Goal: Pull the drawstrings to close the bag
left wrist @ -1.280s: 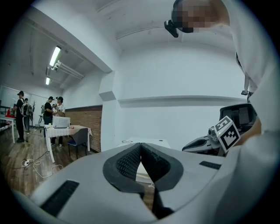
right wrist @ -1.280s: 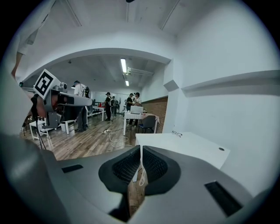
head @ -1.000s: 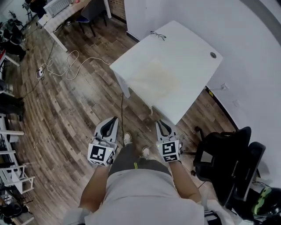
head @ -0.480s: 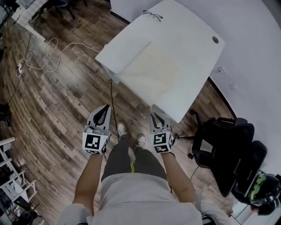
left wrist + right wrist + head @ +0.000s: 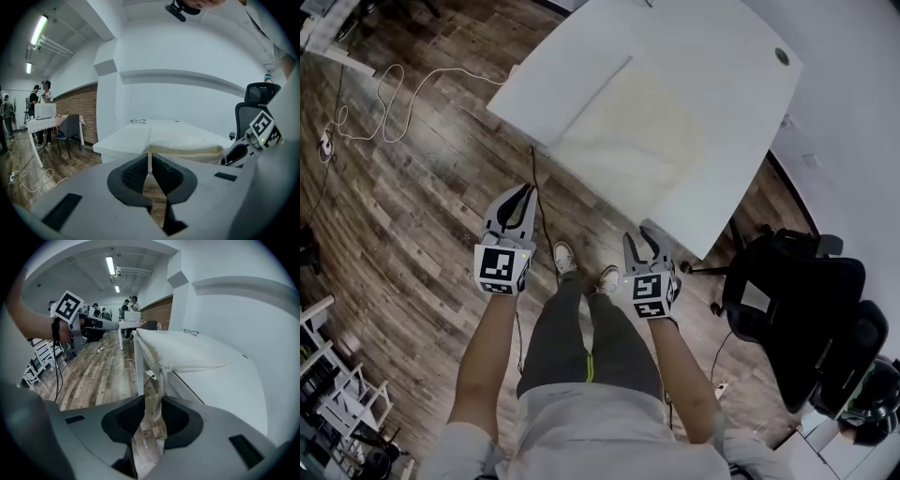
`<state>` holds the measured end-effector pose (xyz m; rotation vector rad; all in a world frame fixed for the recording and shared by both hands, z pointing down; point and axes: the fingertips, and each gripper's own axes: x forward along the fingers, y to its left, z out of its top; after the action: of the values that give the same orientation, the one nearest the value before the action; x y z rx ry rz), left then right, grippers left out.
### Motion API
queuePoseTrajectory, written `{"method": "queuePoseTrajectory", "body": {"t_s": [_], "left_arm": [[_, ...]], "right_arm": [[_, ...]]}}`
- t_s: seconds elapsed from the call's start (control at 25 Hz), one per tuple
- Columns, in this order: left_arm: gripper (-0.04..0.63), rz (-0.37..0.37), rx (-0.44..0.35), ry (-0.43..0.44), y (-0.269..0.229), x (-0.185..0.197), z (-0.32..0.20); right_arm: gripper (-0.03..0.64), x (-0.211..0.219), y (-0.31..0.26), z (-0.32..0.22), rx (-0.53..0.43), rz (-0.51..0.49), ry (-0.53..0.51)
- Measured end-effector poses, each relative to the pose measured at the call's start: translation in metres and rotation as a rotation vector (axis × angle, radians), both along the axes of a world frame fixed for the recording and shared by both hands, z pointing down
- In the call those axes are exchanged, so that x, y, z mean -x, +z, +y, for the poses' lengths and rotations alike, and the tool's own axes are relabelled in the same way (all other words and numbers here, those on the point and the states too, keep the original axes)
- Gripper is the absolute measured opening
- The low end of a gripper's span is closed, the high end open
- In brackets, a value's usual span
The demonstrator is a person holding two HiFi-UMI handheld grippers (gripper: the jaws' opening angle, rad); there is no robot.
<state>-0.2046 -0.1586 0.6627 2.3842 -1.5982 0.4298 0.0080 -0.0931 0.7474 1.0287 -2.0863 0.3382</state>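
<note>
A cream cloth bag [image 5: 628,131] lies flat on the white table [image 5: 722,56], its mouth at the near edge. My left gripper [image 5: 522,192] hangs off that edge over the floor, shut on a thin white drawstring [image 5: 149,161] that runs up to the bag [image 5: 185,143]. My right gripper [image 5: 642,242] is below the table's near corner, its jaws closed on the other drawstring [image 5: 159,390], which hangs from the bag's puckered corner [image 5: 161,367]. In the left gripper view the pads [image 5: 136,174] meet around the string. The left gripper [image 5: 96,323] also shows in the right gripper view.
A black office chair [image 5: 787,309] stands right of the table. A white cable [image 5: 384,103] loops over the wood floor at left. Spectacles [image 5: 138,121] lie at the table's far end. People [image 5: 40,93] stand by another table far off. The person's shoes [image 5: 562,255] are between the grippers.
The table and bag have come nearer and fill more of the head view. My left gripper now sits higher in the picture than the right; both keep their strings.
</note>
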Motion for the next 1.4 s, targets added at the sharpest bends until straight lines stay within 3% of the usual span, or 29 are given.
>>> {"method": "queuePoseTrajectory", "body": {"t_s": [0.24, 0.56, 0.76, 0.96, 1.16, 1.32, 1.36, 1.4], "left_arm": [[0.027, 0.001, 0.03, -0.024, 0.041, 0.015, -0.047], [0.119, -0.045, 0.089, 0.038, 0.086, 0.014, -0.086], [0.186, -0.027, 0.118, 0.089, 0.105, 0.013, -0.095], [0.187, 0.007, 0.105, 0.135, 0.112, 0.006, -0.104], [0.184, 0.135, 0.063, 0.146, 0.105, 0.007, -0.104], [0.182, 0.156, 0.04, 0.156, 0.104, 0.009, -0.105], [0.174, 0.151, 0.038, 0.153, 0.105, 0.01, -0.105], [0.091, 0.145, 0.039, 0.153, 0.106, 0.01, -0.105]], "right_arm": [[0.097, 0.006, 0.017, -0.013, -0.012, 0.0, 0.047], [0.092, 0.002, 0.024, -0.025, -0.032, -0.02, 0.109], [0.065, 0.002, 0.023, -0.025, -0.031, -0.035, 0.139], [0.054, 0.004, 0.026, -0.026, -0.035, -0.029, 0.154], [0.046, 0.006, 0.021, -0.024, -0.046, -0.037, 0.161], [0.037, 0.008, 0.017, -0.023, -0.056, -0.05, 0.173], [0.037, 0.009, 0.016, -0.023, -0.058, -0.053, 0.177], [0.037, 0.009, 0.015, -0.023, -0.061, -0.056, 0.182]]}}
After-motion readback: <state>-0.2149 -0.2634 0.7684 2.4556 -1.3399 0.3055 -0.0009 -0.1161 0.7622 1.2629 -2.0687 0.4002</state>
